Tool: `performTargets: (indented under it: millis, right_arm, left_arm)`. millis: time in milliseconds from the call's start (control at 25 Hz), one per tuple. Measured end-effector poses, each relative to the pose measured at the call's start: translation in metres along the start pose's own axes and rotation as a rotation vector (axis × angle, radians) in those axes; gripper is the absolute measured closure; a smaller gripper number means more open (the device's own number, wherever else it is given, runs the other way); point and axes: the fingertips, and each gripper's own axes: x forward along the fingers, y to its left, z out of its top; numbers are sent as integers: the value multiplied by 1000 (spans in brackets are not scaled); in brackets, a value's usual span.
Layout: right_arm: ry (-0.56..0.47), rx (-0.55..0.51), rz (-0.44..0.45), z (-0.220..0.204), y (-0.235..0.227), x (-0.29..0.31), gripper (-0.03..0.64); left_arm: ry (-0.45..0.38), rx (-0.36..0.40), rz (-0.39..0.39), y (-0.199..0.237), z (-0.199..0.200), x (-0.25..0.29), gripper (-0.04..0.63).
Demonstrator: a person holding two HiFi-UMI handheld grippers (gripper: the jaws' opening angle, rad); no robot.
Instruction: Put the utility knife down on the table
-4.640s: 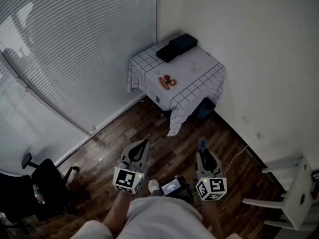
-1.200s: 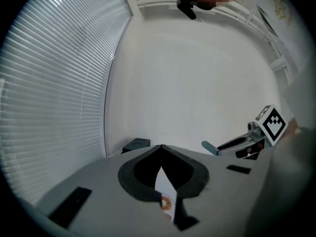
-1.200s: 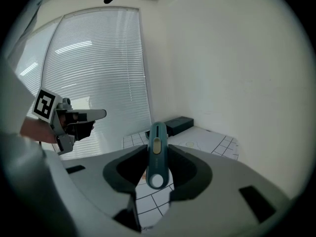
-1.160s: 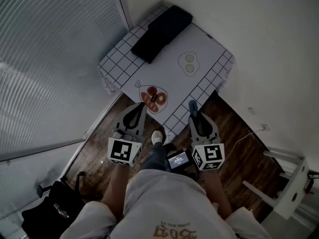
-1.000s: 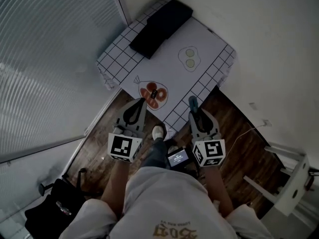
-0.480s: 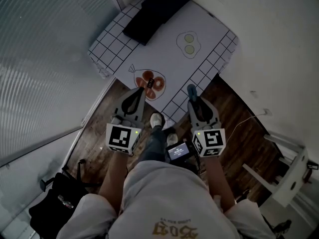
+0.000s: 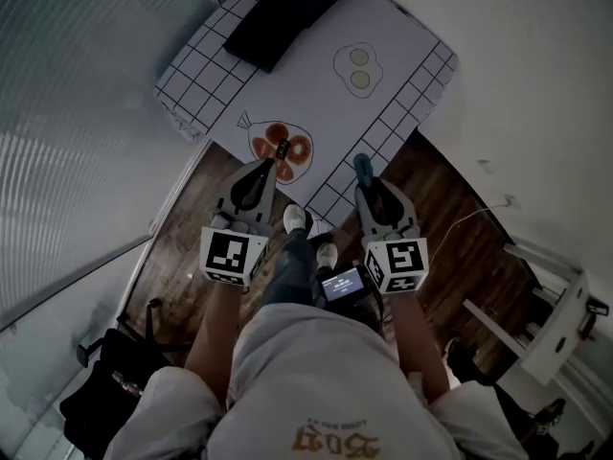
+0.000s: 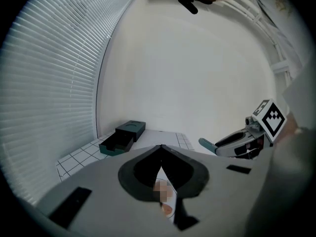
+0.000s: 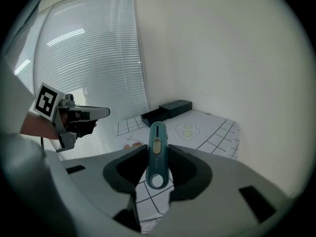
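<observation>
**Head view.** The right gripper (image 7: 367, 182) pinches the teal utility knife (image 7: 362, 167) over the near edge of the table (image 7: 402, 56). The left gripper (image 7: 269, 167) hovers alongside, above the checked cloth.

**Left gripper view.** The jaws are pressed together on nothing. A black box (image 8: 122, 135) lies at the far end of the table.

**Right gripper view.** The knife (image 9: 157, 147) points ahead from between the jaws. It is best carried further in over the bare cloth and laid flat before the jaws spread, so that it cannot slide off the edge.
</observation>
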Motion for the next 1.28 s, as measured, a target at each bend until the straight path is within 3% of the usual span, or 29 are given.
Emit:
performTargets:
  millis: [1280]
  right_arm:
    - [142,19,-23,-53,-9,41,482]
  left_arm:
    - [112,-39,-85,-1,-57,41,588]
